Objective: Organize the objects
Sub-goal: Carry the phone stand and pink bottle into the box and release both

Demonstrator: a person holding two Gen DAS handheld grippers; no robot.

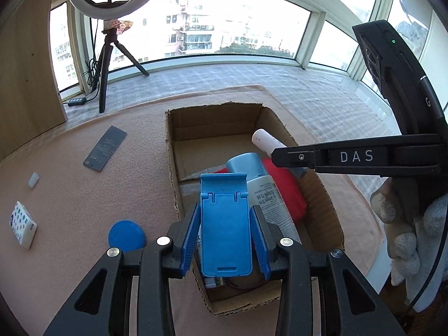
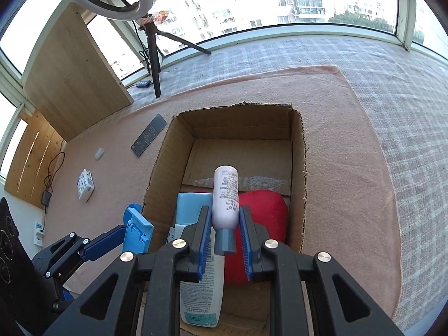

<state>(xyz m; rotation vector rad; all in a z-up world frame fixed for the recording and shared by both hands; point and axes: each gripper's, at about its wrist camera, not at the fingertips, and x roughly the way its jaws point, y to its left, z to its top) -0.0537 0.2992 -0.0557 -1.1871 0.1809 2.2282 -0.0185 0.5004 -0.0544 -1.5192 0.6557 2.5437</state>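
Above the cardboard box (image 2: 298,168), the right gripper (image 2: 225,238), marked "DAS", pinches a white bottle (image 2: 225,196); the left gripper (image 1: 225,221) clamps a blue stand (image 1: 225,224).

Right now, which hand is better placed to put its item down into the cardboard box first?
Right. The right tool holds the pale pink bottle with the grey cap well over the open brown cardboard box. The left tool holds the blue plastic phone stand nearer the box's left wall.
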